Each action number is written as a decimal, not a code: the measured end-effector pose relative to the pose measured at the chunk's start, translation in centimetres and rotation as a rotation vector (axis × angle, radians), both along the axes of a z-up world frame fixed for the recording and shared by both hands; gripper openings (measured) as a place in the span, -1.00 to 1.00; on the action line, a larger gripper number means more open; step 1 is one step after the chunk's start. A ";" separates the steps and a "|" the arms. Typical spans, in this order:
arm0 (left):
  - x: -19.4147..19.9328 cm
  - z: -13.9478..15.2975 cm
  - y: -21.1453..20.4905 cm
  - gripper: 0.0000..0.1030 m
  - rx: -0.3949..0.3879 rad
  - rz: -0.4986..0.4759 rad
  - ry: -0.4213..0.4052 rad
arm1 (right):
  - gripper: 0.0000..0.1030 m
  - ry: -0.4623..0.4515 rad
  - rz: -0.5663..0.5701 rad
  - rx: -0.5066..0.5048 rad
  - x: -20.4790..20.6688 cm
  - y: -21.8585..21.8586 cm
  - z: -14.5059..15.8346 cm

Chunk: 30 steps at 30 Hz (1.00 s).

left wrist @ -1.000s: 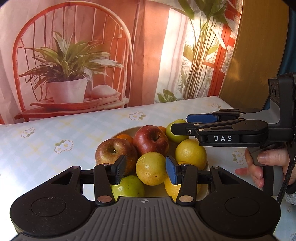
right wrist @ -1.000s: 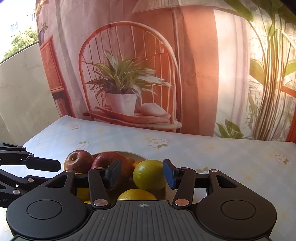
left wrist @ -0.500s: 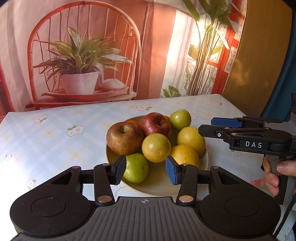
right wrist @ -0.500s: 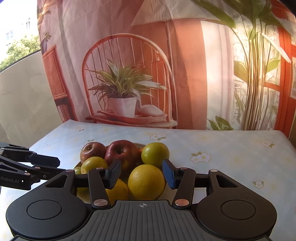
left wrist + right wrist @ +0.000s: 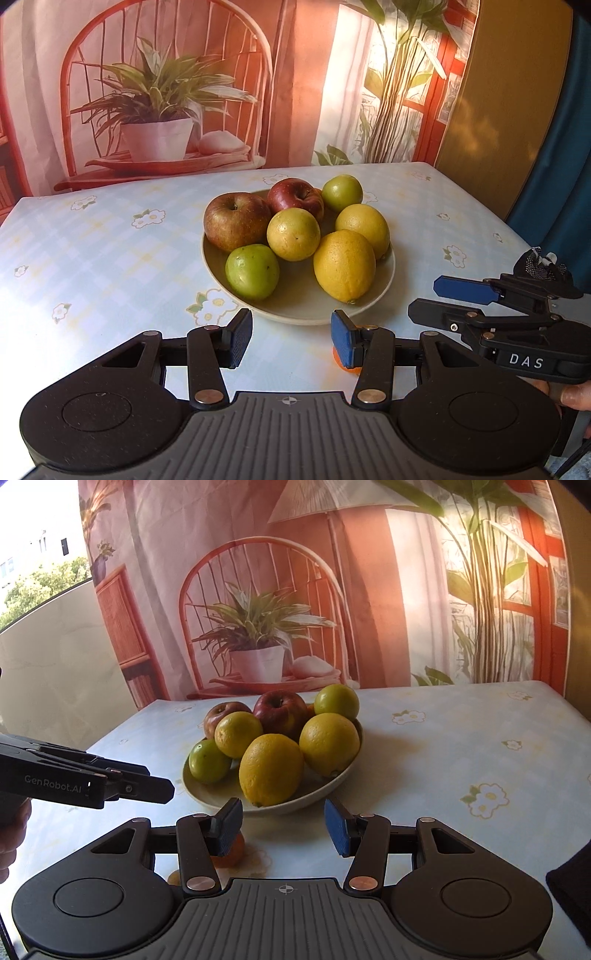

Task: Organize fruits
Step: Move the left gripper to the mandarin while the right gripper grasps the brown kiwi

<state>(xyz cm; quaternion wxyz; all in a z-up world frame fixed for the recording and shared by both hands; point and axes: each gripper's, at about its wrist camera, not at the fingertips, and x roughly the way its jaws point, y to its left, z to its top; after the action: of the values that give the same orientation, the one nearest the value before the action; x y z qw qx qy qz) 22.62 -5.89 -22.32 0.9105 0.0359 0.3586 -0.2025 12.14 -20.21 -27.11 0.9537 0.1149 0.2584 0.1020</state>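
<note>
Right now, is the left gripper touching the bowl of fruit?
Apart. In the left wrist view the left gripper has open, empty jaws, and a strip of tablecloth shows between its fingertips and the bowl rim.

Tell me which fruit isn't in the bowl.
The small orange fruit lies on the tablecloth in front of the bowl, half hidden behind a gripper finger; every apple and lemon sits inside.

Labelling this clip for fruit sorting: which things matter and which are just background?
Part of the job: plate; red apples; green fruits; yellow citrus; small orange off the plate; both tongs, empty.

Background: flowered tablecloth; printed backdrop.
</note>
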 end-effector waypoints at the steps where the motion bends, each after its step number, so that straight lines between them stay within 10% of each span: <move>1: -0.1 0.0 0.2 -0.04 0.000 0.006 0.000 | -0.09 0.006 0.004 -0.002 -0.3 0.4 -0.1; 30: -2.0 -0.7 3.8 -0.04 -0.013 0.100 0.023 | -0.53 0.096 0.198 -0.132 -1.5 7.8 -1.4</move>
<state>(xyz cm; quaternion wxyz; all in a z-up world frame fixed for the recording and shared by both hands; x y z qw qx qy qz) 20.62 -2.09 -23.05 0.9157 0.0095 0.3689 -0.1593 10.68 -12.41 -28.53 0.9310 0.0303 0.3201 0.1729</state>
